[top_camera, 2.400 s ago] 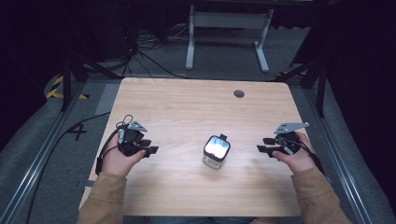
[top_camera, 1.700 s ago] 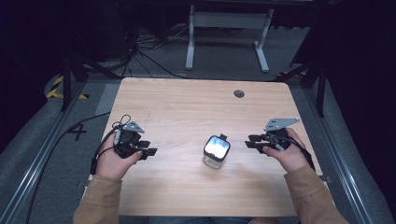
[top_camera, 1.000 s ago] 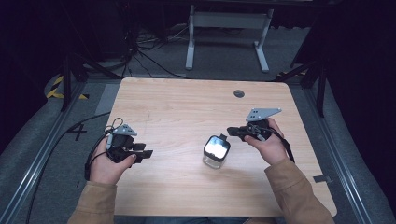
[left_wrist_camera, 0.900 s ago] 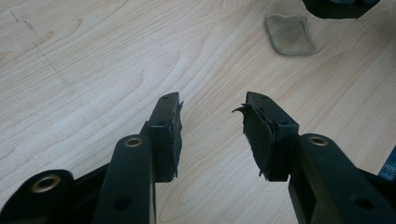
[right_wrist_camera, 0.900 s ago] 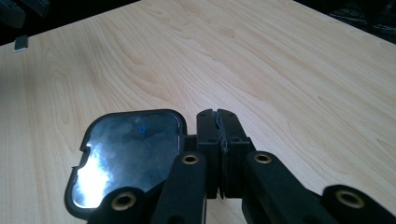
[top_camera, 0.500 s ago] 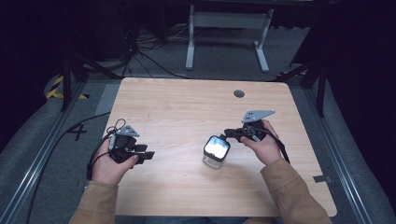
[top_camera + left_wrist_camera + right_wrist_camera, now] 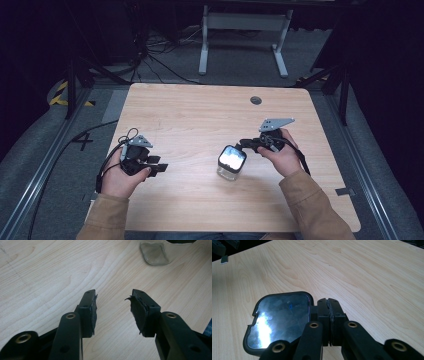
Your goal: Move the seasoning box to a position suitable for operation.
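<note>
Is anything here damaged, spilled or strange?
Yes, a little. The pad on one jaw of the left gripper is frayed, and its top corner curls away. Nothing looks spilled: the jar stands upright on the table, its lid on.

The table [image 7: 200,110] lies bare across its far half and left side, open to passage. One obstacle stands toward the near edge, right of centre: a lidded glass jar [image 7: 231,162], with the right gripper [image 7: 246,144] just beside it.
</note>
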A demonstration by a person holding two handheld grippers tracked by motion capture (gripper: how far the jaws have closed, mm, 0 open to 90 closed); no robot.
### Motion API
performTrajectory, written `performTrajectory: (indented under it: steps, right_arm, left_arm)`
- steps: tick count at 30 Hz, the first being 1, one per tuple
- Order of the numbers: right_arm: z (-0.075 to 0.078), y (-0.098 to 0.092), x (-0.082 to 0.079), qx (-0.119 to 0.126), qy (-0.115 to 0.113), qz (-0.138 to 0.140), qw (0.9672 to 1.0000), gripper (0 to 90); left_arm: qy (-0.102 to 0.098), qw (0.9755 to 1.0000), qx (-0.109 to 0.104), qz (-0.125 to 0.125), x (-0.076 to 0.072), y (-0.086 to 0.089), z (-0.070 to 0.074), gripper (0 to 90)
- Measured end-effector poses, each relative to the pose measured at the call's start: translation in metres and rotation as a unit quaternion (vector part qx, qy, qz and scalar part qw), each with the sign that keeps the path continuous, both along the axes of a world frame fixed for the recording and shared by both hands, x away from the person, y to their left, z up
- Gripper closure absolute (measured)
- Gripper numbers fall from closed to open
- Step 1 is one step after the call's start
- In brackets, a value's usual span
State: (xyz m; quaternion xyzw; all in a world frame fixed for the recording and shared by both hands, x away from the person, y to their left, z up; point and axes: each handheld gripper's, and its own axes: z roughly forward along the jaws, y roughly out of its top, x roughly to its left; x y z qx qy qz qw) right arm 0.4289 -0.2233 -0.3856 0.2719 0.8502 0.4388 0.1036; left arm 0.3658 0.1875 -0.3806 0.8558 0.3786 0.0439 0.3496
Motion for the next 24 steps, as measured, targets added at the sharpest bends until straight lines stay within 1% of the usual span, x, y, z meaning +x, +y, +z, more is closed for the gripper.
performTrajectory:
  steps: [4,5,6,7,9,13,15,18,24]
  right_arm:
    - [0.0,-0.001,0.001,0.002,0.002,-0.001,1.0,89.7]
    - [-0.001,-0.001,0.001,0.002,0.002,-0.002,1.0,89.7]
    - [-0.001,-0.001,0.001,0.003,0.002,-0.004,1.0,89.7]
    - [-0.001,-0.002,0.001,0.003,0.002,-0.005,1.0,89.7]
    - [-0.001,-0.002,0.002,0.003,0.002,-0.006,1.0,89.7]
    - [-0.001,-0.002,0.001,0.003,0.002,-0.006,1.0,89.7]
    - [-0.001,-0.002,0.001,0.003,0.002,-0.005,1.0,89.7]
    - [-0.001,-0.003,0.001,0.007,0.004,-0.006,0.9999,89.7]
    - [-0.002,-0.003,0.002,0.009,0.004,-0.006,0.9999,89.8]
  left_arm:
    - [0.0,1.0,0.001,-0.001,0.0,-0.002,0.0,56.3]
    - [-0.002,1.0,0.004,-0.007,0.0,-0.002,0.0,56.3]
    - [0.001,1.0,0.001,-0.002,0.0,-0.003,0.0,56.3]
    - [-0.001,1.0,0.004,-0.004,0.0,-0.004,-0.001,56.1]
    - [0.002,1.0,0.002,-0.005,0.0,-0.006,-0.001,56.1]
    - [0.0,0.9999,0.005,-0.009,0.0,-0.007,-0.001,56.1]
    - [-0.001,0.9999,0.005,-0.012,0.001,-0.01,-0.002,56.1]
    - [0.003,0.9998,0.009,-0.019,0.001,-0.015,-0.004,56.1]
    - [0.004,0.9996,0.012,-0.024,0.001,-0.02,-0.005,56.1]
